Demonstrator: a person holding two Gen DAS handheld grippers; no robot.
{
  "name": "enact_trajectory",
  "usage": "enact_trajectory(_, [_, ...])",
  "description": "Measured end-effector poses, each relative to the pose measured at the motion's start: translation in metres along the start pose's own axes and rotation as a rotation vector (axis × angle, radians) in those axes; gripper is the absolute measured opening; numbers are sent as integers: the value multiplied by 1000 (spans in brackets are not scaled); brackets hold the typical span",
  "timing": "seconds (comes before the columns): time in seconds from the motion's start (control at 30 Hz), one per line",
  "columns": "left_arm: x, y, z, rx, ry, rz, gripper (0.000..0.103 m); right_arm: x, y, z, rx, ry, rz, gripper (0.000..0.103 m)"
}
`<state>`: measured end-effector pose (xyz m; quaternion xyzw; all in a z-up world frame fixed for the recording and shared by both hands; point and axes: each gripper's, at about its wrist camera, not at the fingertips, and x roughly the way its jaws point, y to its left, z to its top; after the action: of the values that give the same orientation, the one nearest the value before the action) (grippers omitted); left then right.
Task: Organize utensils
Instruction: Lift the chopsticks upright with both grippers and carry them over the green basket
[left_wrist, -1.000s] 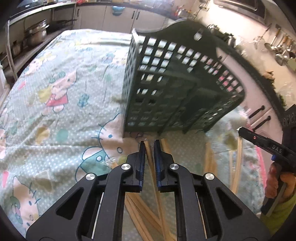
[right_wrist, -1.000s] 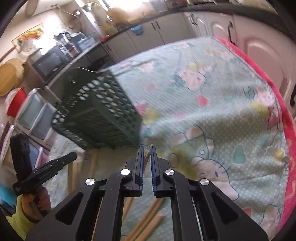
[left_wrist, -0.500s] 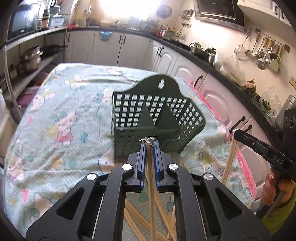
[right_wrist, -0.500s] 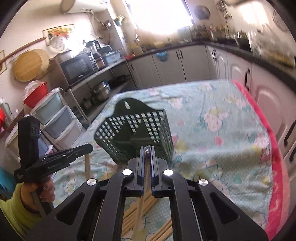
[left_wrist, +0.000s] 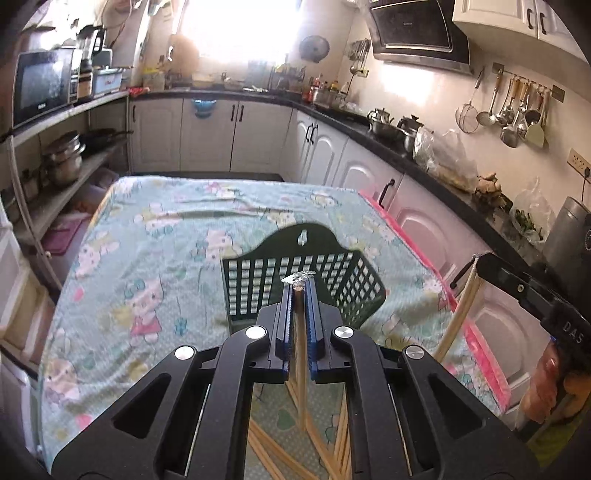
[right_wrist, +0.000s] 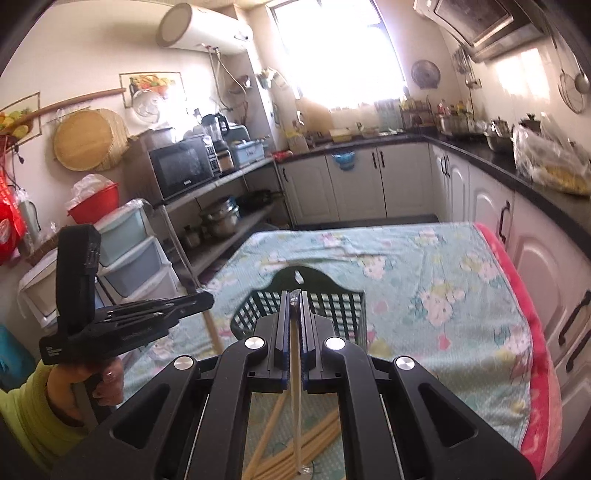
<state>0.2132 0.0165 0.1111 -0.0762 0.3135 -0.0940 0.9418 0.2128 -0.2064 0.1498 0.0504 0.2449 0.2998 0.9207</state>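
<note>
My left gripper (left_wrist: 298, 291) is shut on a wooden chopstick (left_wrist: 300, 354) that hangs down between its fingers. My right gripper (right_wrist: 292, 301) is shut on another chopstick (right_wrist: 295, 387), which also hangs down. Both are held high above the table, in front of a dark green slotted utensil basket (left_wrist: 295, 280) that stands on the cloth; the basket also shows in the right wrist view (right_wrist: 325, 306). Several more chopsticks (left_wrist: 280, 454) lie on the cloth below, also in the right wrist view (right_wrist: 295, 454). The right gripper and its chopstick show in the left wrist view (left_wrist: 476, 258).
The table carries a teal cartoon-print cloth (left_wrist: 147, 258) with a pink edge (right_wrist: 532, 332) on the right. White cabinets (left_wrist: 424, 206) run close along the right side. Shelves with pots (left_wrist: 62, 162) and storage drawers (right_wrist: 125, 258) stand on the left.
Both grippers have risen from just above the cloth, each lifting a chopstick. The basket now sits lower and farther off in both views.
</note>
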Motion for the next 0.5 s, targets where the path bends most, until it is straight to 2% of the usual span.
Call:
enact_trajectory(0.23, [-9,-7,26,19,-30,4,3,-6,13,26,-19,-50,19,5])
enact_trajectory(0.5, [-33,-18,63,42,-105,-1,3,-15,25,61,-31,-98,48,5])
